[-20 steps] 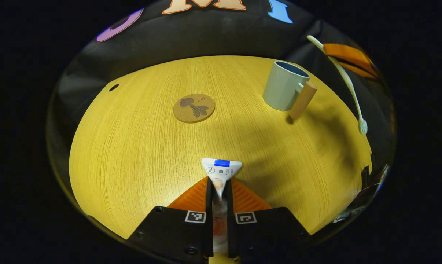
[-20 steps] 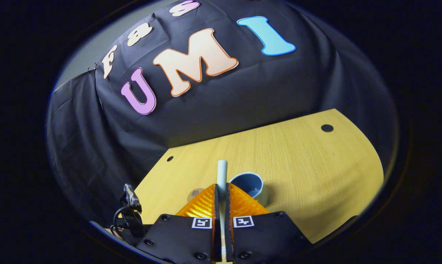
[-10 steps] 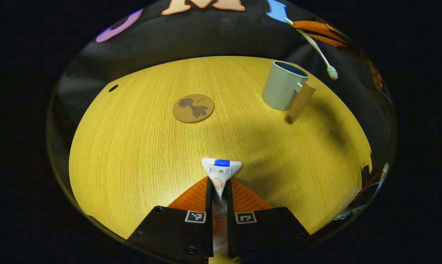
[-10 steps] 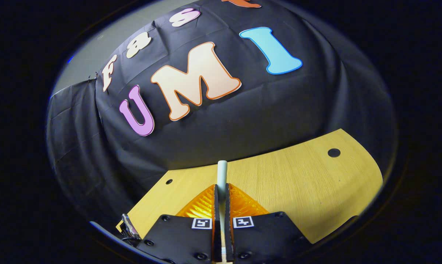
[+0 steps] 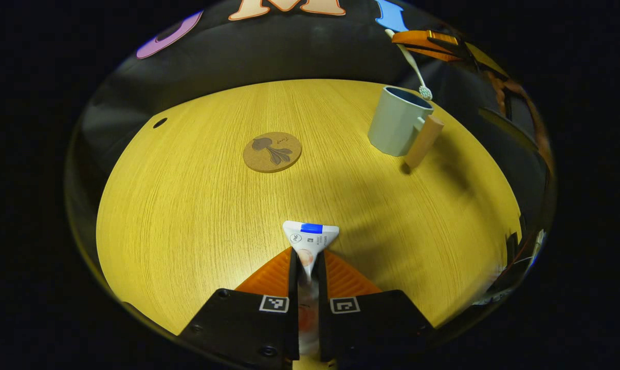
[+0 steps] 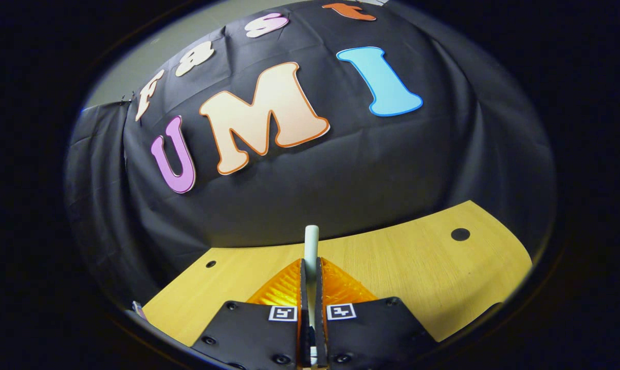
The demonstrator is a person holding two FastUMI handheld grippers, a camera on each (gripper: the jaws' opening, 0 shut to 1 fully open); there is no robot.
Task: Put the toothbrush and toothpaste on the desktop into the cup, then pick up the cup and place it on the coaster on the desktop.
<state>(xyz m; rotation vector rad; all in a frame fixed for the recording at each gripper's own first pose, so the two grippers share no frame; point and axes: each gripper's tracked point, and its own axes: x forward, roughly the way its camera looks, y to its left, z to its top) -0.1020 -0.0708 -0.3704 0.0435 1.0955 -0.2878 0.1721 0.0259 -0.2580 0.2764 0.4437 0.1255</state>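
The toothbrush [image 5: 410, 59], pale and slim, has swung bristles-down to the cup's [image 5: 398, 122] rim on my bench [image 5: 186, 205], seemingly ready to drop in. My right gripper [image 6: 310, 267] jaws pinch its handle; my left gripper [image 5: 308, 262] jaws clamp the toothpaste [image 5: 310, 237], held low over the bench.
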